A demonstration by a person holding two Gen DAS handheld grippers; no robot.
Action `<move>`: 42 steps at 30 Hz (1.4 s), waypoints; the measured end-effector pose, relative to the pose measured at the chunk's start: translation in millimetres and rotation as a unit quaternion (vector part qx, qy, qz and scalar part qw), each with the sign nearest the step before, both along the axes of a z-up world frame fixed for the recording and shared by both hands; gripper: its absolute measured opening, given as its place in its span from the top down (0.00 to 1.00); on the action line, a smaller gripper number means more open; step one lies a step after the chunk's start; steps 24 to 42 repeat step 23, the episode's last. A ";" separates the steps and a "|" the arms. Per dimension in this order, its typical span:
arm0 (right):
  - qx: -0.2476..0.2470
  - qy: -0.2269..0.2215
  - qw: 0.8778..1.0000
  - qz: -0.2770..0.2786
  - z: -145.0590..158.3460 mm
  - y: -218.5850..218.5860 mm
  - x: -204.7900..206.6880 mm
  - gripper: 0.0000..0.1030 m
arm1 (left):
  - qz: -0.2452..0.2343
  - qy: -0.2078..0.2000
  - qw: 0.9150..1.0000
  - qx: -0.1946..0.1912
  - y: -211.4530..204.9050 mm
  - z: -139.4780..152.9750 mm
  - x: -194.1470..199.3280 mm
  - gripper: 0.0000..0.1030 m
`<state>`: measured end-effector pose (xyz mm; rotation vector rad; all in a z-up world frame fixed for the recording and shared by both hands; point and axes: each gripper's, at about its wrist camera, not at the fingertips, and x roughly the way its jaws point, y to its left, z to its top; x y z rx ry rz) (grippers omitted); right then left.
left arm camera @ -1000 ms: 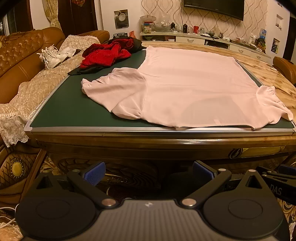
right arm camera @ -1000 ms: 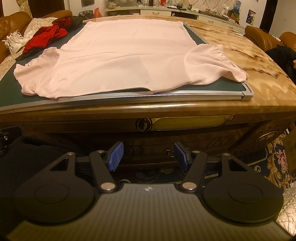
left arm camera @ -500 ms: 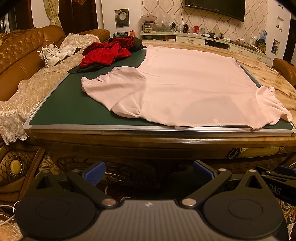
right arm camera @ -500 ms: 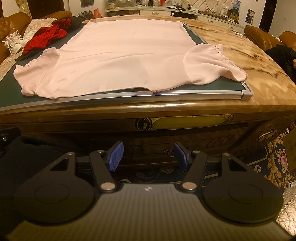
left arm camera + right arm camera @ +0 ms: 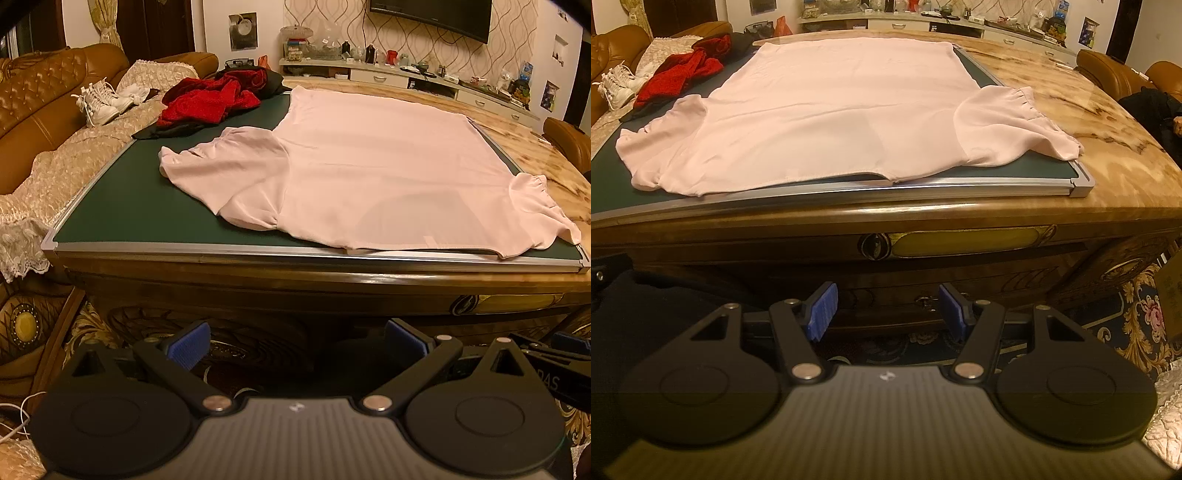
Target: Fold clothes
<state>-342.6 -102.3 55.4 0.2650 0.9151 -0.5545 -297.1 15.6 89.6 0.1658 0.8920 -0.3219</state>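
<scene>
A pale pink short-sleeved top (image 5: 369, 170) (image 5: 831, 110) lies spread flat on a dark green mat (image 5: 122, 206) (image 5: 605, 199), neckline toward the near edge, both sleeves out to the sides. My left gripper (image 5: 295, 347) hangs open below the table's front edge, with nothing between its blue pads. The right gripper (image 5: 888, 310) is also open and empty, in front of the wooden drawer front, short of the top's hem.
A heap of red and black clothes (image 5: 214, 99) (image 5: 679, 77) sits at the mat's far left corner. A brown sofa (image 5: 40, 103) with white shoes (image 5: 101, 101) runs along the left. Bare marble tabletop (image 5: 1089, 122) lies right of the mat. A patterned carpet (image 5: 1126, 325) covers the floor.
</scene>
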 end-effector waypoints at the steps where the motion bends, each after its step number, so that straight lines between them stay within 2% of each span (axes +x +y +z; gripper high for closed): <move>1: 0.000 0.000 1.000 0.000 0.0 0.2 -0.1 0.34 | 0.000 0.000 1.000 0.000 0.3 0.0 -0.3 0.00; 19: 0.002 0.004 1.000 0.000 -1.8 -0.8 -0.6 0.34 | -0.003 -0.015 1.000 0.004 -2.2 0.5 -3.2 0.00; 42: 0.004 0.005 1.000 0.000 -2.5 -1.6 -0.4 0.34 | -0.004 -0.008 1.000 0.001 -1.3 0.4 -0.4 0.00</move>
